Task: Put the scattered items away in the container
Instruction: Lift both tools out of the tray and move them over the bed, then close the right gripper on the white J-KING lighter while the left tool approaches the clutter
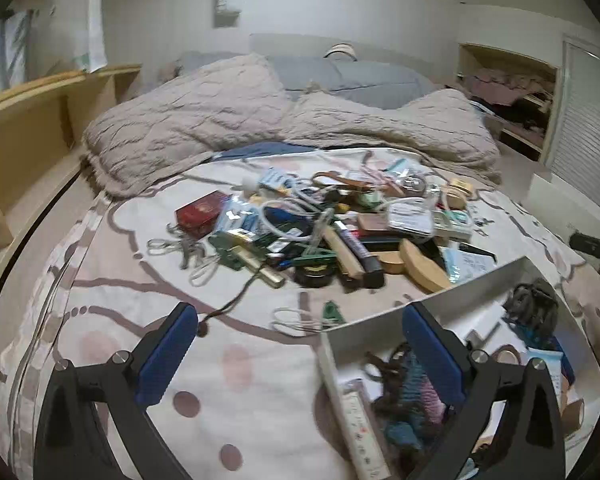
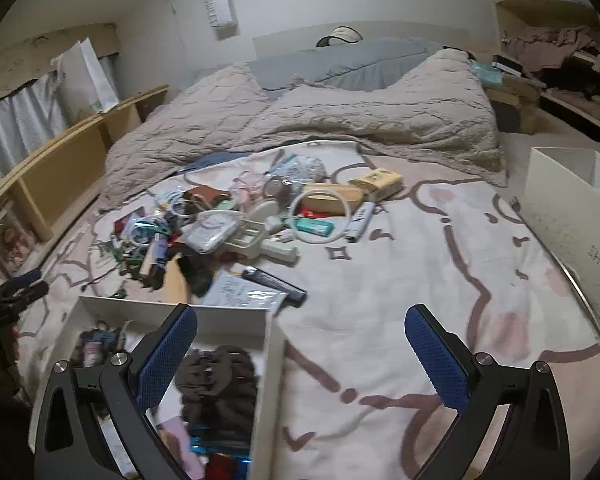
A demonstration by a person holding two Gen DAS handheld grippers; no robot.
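A heap of scattered items [image 1: 320,228] lies on the patterned bedspread: a red box [image 1: 199,213], cables, a black round tin [image 1: 315,274], wooden pieces, packets. The same heap [image 2: 236,224] shows in the right wrist view, with a white toy gun [image 2: 256,240] and a yellow box [image 2: 376,182]. A white cardboard container [image 1: 472,286] sits at the bed's near edge and holds dark hair ties, a strip and small packets. My left gripper [image 1: 300,320] is open, its right finger over the container's corner. My right gripper [image 2: 300,324] is open and holds nothing, its left finger above the container [image 2: 268,356].
A rumpled beige blanket [image 1: 260,120] and grey pillows [image 1: 340,72] fill the far half of the bed. Wooden shelving [image 1: 40,120] runs along the left. A white box [image 2: 572,200] stands at the right bedside. A loose cable [image 1: 296,320] lies just ahead of the container.
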